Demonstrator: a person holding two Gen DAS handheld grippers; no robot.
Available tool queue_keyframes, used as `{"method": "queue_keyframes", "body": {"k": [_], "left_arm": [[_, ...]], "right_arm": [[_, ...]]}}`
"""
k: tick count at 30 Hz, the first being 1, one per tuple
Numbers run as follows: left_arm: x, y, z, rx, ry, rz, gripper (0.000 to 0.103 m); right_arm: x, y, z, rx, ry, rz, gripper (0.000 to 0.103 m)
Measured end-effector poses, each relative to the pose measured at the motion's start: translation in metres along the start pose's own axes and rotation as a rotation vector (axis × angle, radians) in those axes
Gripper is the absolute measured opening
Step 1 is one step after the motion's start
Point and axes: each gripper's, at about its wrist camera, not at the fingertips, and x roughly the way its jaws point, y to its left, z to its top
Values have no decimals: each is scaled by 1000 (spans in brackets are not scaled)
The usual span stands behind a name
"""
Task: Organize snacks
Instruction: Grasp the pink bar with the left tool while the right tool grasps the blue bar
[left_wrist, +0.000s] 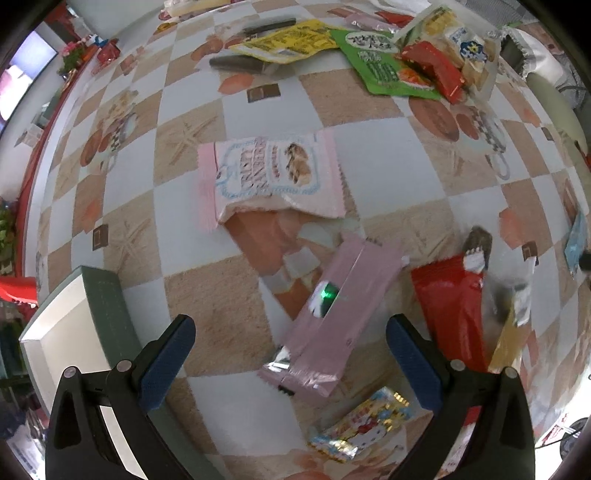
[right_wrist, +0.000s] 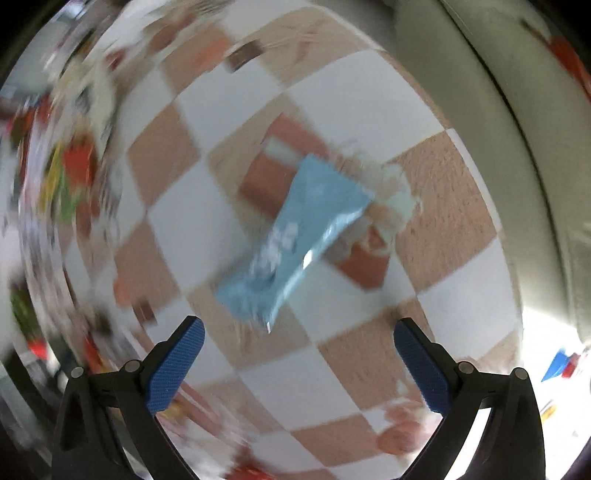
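In the left wrist view my left gripper (left_wrist: 290, 345) is open and empty just above a long pink snack packet (left_wrist: 332, 314) that lies between its fingers on the checkered tablecloth (left_wrist: 388, 155). A pink-and-white biscuit bag (left_wrist: 269, 177) lies beyond it, a red packet (left_wrist: 452, 306) to the right, and a small colourful candy packet (left_wrist: 360, 424) near the right finger. In the blurred right wrist view my right gripper (right_wrist: 297, 354) is open and empty, with a light blue snack packet (right_wrist: 295, 240) lying on the cloth just ahead of it.
A white box with a green rim (left_wrist: 92, 332) stands at the lower left. A pile of snack bags, yellow (left_wrist: 291, 40), green (left_wrist: 380, 62) and red (left_wrist: 436, 70), lies at the far side. A grey-green seat back (right_wrist: 498, 129) borders the table on the right.
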Motion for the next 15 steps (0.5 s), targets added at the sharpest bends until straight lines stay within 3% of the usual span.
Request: {"method": "queue_keyframes", "body": {"k": [4, 7, 11, 15], "left_arm": [[-2, 4, 7, -78, -14, 66, 103], [2, 13, 10, -147, 10, 31, 103], [2, 6, 9, -117, 9, -1, 103], [5, 0, 3, -159, 6, -83, 103]], "right_arm": [[2, 33, 14, -92, -12, -4, 103], [1, 62, 16, -185, -34, -54, 103], [14, 60, 17, -113, 2, -170, 103], [14, 58, 17, -93, -9, -181, 103]]}}
